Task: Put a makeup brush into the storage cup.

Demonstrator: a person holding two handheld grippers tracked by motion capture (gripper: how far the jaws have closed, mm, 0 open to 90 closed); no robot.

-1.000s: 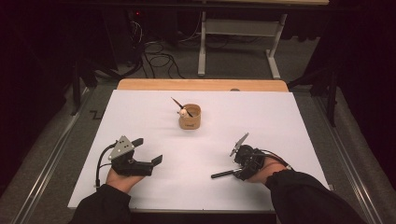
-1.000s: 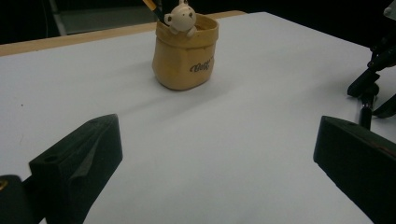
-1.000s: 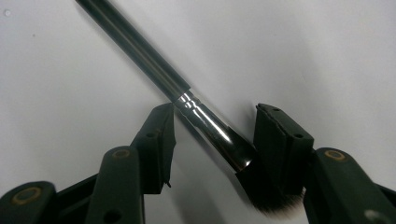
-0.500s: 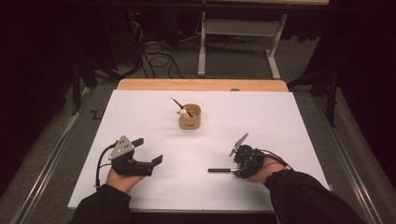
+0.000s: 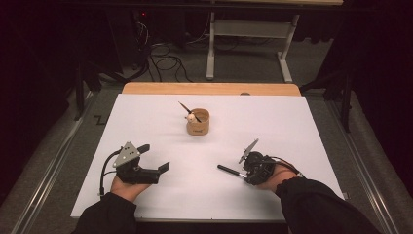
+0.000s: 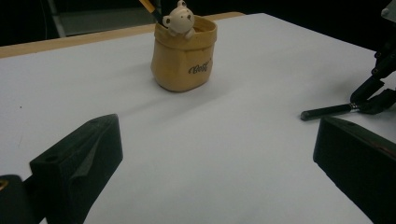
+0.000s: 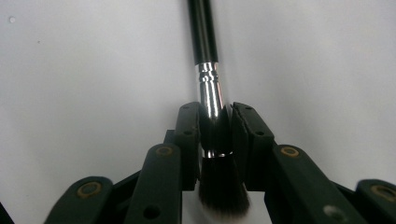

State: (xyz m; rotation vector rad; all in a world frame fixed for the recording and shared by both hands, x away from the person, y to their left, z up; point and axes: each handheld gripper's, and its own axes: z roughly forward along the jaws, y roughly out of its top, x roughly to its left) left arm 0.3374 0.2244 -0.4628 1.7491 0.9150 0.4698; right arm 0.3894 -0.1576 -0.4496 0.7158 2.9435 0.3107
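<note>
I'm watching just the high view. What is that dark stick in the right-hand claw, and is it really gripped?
Observer: It's a makeup brush. The right gripper has just been closing its jaws, and they now pinch the brush's silver collar.
Operator: Which end points back at the hand?
Observer: The bristles, which are dark with pale tips.
Operator: And the little tan pot?
Observer: The pot has a small bear figure on its rim and script lettering on its side.
</note>
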